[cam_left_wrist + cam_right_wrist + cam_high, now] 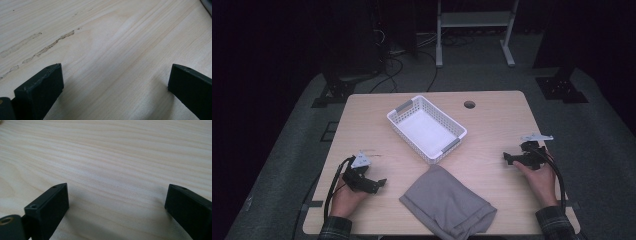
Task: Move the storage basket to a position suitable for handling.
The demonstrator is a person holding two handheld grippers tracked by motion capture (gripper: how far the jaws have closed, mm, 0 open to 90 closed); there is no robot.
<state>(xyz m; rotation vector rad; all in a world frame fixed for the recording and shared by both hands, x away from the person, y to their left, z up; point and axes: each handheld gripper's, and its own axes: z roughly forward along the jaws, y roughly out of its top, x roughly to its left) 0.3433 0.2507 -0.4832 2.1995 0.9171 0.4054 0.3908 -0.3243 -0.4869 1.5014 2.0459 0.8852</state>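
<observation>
A folded grey cloth (447, 202) lies at the table's front middle, one corner hanging past the front edge. Behind it an empty white slatted basket (426, 128) with grey handles sits at an angle. My left gripper (379, 184) rests low on the wood at the front left, a hand's width left of the cloth. In the left gripper view its jaws stand wide apart (115, 82) over bare wood. My right gripper (508, 159) rests at the right side, right of the basket, open, with bare wood between its jaws (116, 202).
The light wooden table (492, 120) has a round cable hole (469, 104) at its back edge. Pale scuff marks (47, 46) run across the wood ahead of the left gripper. Beyond the table are dark floor, cables and a metal stand (474, 30).
</observation>
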